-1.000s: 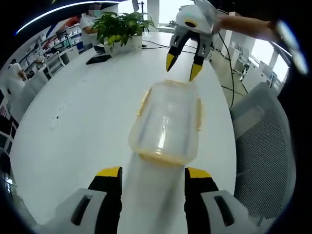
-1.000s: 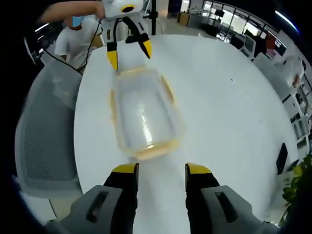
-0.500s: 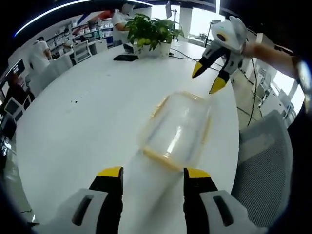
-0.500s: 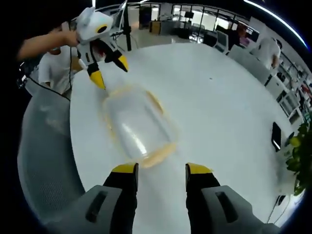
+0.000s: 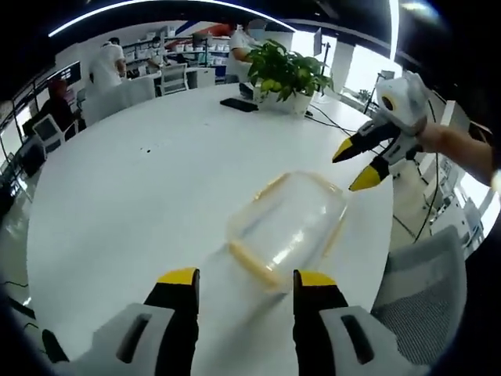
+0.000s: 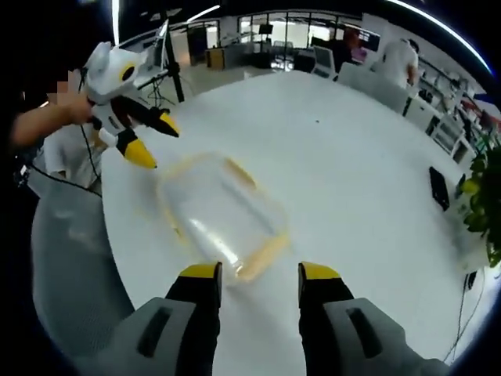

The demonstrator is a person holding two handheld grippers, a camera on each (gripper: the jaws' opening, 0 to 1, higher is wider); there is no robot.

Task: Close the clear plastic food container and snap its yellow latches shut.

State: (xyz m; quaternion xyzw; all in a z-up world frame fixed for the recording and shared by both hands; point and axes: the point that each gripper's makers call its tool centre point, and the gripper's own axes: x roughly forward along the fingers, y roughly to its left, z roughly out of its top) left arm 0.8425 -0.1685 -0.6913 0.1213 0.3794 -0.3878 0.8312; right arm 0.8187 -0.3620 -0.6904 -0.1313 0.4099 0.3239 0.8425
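Note:
The clear plastic food container [image 5: 288,227] with yellow latches along its edges lies on the white table [image 5: 133,180], blurred by motion. My left gripper [image 5: 246,280] is open just short of the container's near end, with nothing between its jaws. My right gripper [image 5: 354,166] hangs open off the container's far right corner, a hand behind it. In the right gripper view the container [image 6: 219,215] lies slantwise ahead of my open right gripper [image 6: 260,272]. There my left gripper [image 6: 154,141] is open above the container's far left corner.
A potted plant [image 5: 288,72] and a black phone [image 5: 239,104] sit at the table's far side. A grey mesh chair [image 5: 423,290] stands by the table edge near the container. People and desks fill the room behind.
Both views have swung sideways, so each gripper now faces the container at an angle instead of end-on. The container stays on the table. Both grippers remain open.

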